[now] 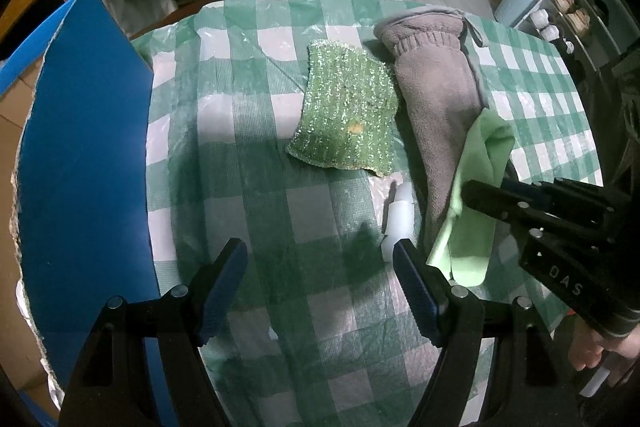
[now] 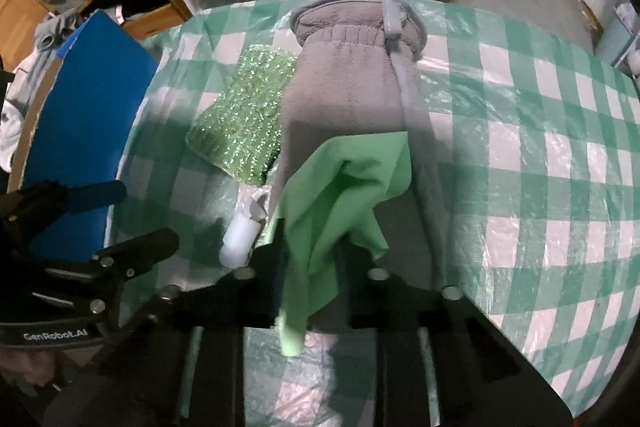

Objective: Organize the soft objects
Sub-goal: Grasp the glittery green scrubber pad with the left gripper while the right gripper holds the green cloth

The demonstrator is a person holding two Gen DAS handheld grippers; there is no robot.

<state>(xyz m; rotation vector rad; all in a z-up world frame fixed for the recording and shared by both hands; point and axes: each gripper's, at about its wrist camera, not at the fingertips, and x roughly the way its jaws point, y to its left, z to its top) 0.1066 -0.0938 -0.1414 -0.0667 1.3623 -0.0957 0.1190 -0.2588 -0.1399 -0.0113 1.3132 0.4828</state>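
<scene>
the light green cloth (image 2: 344, 195) is pinched between the pressed jaws of the right gripper (image 2: 308, 255), draped over the grey towel (image 2: 352, 87). the left gripper (image 1: 320, 267) is held spread, unloaded. the glittery green scourer (image 1: 348, 111) is noted at the towel's 9 o'clock on the checked tablecloth (image 1: 248, 187).

between the right gripper's (image 2: 310, 259) jaws, the pale green thin cloth (image 2: 344, 195) hides both fingertips and part of the grey fleece mitt (image 2: 352, 83) ahead.

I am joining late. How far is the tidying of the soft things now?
Nothing looks put away yet. In hand: the right gripper is shut on the light green cloth. Left: the glittery green sponge cloth and grey towel lie on the checked tablecloth; the left gripper is open.
</scene>
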